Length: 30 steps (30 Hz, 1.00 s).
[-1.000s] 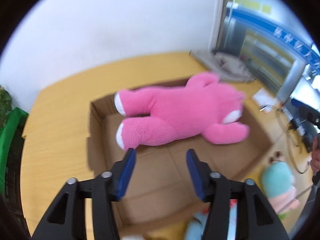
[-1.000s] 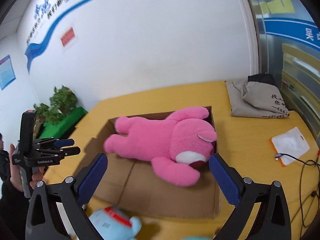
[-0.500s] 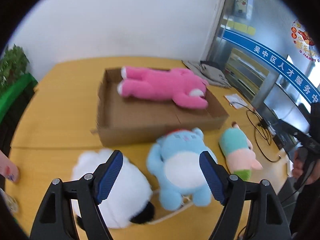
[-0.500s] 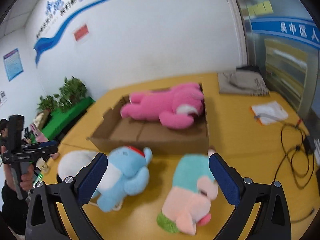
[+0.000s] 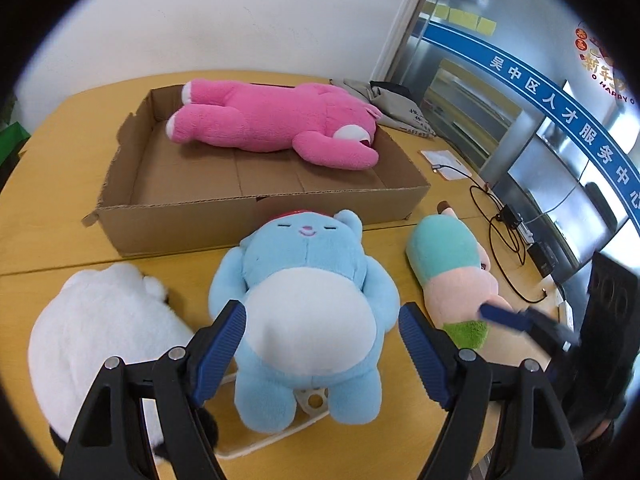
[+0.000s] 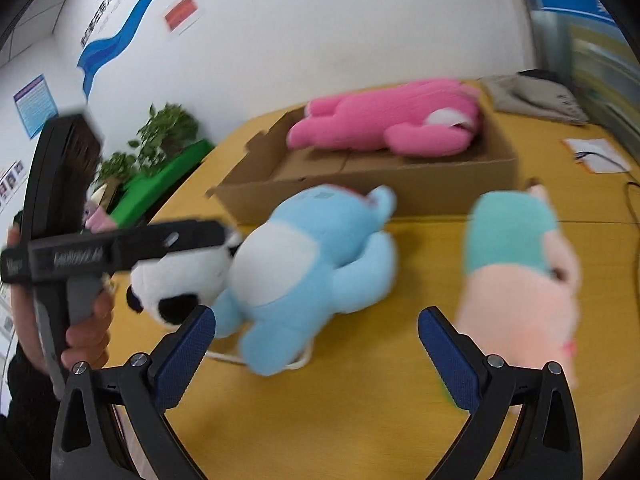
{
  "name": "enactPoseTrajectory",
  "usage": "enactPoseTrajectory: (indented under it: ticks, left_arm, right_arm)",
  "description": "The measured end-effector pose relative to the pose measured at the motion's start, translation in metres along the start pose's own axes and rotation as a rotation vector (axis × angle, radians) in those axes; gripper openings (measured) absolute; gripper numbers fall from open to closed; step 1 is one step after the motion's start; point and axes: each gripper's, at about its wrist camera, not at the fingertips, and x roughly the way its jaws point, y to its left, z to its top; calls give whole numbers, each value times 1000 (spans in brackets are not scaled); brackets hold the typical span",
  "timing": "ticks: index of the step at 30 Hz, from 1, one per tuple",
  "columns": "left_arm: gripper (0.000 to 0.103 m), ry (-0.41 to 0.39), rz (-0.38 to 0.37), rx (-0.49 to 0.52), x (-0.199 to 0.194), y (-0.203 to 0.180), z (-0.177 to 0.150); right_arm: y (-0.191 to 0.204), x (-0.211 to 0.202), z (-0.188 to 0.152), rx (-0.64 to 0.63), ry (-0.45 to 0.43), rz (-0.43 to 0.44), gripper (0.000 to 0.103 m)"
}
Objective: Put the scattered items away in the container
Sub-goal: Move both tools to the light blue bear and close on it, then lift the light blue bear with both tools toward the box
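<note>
Yellow worktop [image 5: 56,200] bearing an open cardboard box [image 5: 248,216]; pink plush bear [image 5: 276,124] lying inside along the far wall. In front of the box, outside it: white plush panda [image 5: 100,332], partly hidden behind the left jaw arm; light-blue plush [image 5: 308,304] on its back, resting on a flat cream object mostly covered; teal-and-pink plush [image 5: 452,268] to its right. Left gripper [image 5: 322,344] with jaws spread wide, having just opened further, flanking the blue plush's belly, pads apart from it. Right gripper [image 6: 316,352] with jaws released, nothing between them but bare worktop. Right wrist view motion-blurred; lettering on the left tool's body illegible there. Blue wall band [image 5: 560,108] with white Chinese characters, cut off at the frame edge; "O HAPPY" legible beneath a red decal [image 5: 600,60]. Folded grey cloth [image 5: 396,108] with dark writing too small to read.
</note>
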Motion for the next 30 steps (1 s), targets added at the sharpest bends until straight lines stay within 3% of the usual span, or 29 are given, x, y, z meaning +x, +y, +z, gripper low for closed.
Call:
enactPoseTrajectory:
  ticks: [4,7,9,11,13,16,24,30]
  left_arm:
    - [79,95,-11,-14,32,13,16]
    - [79,189,-5,-15,65,21,18]
    - [81,221,-69,-42,78,26,16]
    - [80,221,-107,-62,82,32,15]
    - [78,218,-131,-82,81,39,13]
    - [70,207,-154,-96,77,43,6]
    - [56,150,-134,-96,45,24,0]
    - [56,-37,-87,28,-27,-17,39]
  right_arm:
    - [18,42,-6,35,58,55,103]
    - [20,70,-8,66,90,39,103]
    - [15,88,-10,102,110,12,102]
    - [6,100,-12,145,128,9,91]
    - [1,103,-14,164,131,56,87]
    - [6,99,-19,119,118,47,79]
    - [19,71,-27,43,67,34,65]
    - [39,18,12,-40,-78,44,65]
